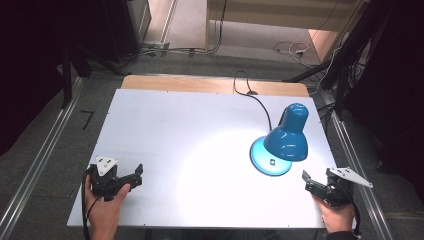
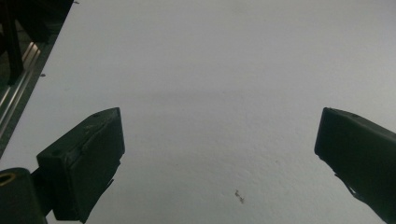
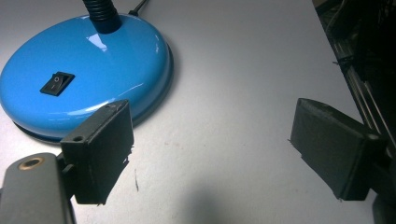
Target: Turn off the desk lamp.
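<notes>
A blue desk lamp [image 1: 289, 135] stands on the right half of the white table [image 1: 175, 120], its shade tipped down over its round base [image 1: 259, 159]. A pool of light lies on the table to the left of the base. The right gripper view has the base [image 3: 102, 51] close at the upper left, with a black rocker switch [image 3: 57, 83] on top. My right gripper [image 3: 212, 135] is open and empty, just right of the base, by the table's front right corner [image 1: 306, 181]. My left gripper [image 1: 136, 176] rests at the front left, open and empty over bare table [image 2: 219, 140].
The lamp's black cord [image 1: 260, 102] runs from the base to the table's far edge, where a wooden strip [image 1: 200, 84] shows. Metal rails [image 1: 45, 145] flank the table on both sides. Cables and dark stands lie on the floor beyond.
</notes>
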`<state>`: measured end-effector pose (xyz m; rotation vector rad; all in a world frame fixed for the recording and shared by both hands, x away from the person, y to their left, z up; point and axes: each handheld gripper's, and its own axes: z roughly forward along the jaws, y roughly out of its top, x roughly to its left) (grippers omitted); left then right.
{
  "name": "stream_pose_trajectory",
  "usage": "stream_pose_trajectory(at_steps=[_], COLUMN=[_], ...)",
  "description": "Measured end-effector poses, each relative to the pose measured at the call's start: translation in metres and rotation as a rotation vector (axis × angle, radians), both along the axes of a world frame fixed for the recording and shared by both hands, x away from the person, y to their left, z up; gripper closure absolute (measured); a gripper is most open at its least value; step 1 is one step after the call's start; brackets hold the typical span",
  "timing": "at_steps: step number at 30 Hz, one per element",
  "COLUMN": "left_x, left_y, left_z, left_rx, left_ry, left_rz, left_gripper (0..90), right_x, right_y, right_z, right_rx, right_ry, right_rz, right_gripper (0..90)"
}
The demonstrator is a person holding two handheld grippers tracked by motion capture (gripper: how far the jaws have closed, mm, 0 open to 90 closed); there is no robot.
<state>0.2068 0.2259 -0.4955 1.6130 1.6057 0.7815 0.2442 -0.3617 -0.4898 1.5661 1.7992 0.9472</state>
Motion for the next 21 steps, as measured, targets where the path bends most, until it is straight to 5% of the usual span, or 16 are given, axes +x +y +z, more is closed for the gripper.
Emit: stream_pose_trajectory(at_steps=[21], left_x=[-0.001], left_y=[0.002], left_z=[0.001], left_rx=[-0.008], left_ry=[-0.01], left_rz=[0.01], left_gripper=[2.1], right_x=[0.003], right_y=[0.014], right_z=[-0.001], right_rx=[0.006], right_ry=[-0.003], right_rz=[0.037], right_gripper=[12.2])
